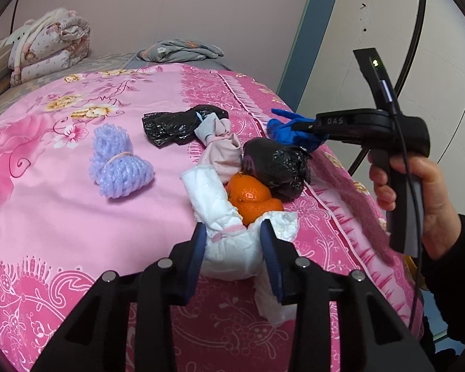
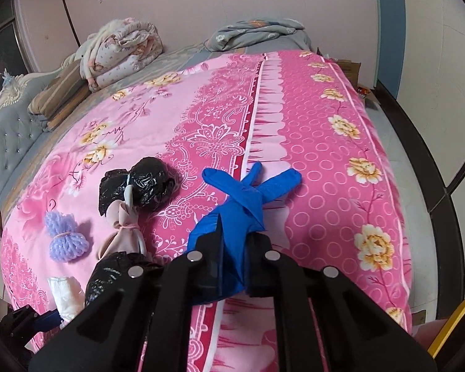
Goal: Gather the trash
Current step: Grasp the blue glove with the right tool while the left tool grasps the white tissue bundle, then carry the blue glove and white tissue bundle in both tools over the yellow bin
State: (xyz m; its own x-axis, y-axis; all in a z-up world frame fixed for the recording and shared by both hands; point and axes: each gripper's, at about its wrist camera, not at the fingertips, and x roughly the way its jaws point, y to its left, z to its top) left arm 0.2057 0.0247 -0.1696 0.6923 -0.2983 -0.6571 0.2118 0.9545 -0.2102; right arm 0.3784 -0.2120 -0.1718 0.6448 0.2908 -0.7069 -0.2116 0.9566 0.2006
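Note:
Trash lies on a pink floral bedspread (image 1: pixel 62 210). My left gripper (image 1: pixel 234 232) is shut on a crumpled white wrapper (image 1: pixel 229 254), next to orange peel (image 1: pixel 251 200). My right gripper (image 2: pixel 232 235) is shut on a blue glove (image 2: pixel 248 195); in the left wrist view it (image 1: pixel 303 127) holds the glove (image 1: pixel 285 130) at the bed's right edge. A black bag wad (image 1: pixel 276 167), a tied pink-white bundle (image 1: pixel 220 145), a flat black bag (image 1: pixel 173 125) and purple foam netting (image 1: pixel 117 164) lie between.
A folded floral quilt (image 1: pixel 46 46) and a grey blanket (image 1: pixel 179 51) lie at the far end of the bed. A padded headboard (image 2: pixel 6 142) is on the left. A wall and blue door frame (image 1: pixel 310 37) stand on the right. A yellow object (image 2: pixel 455 325) shows at lower right.

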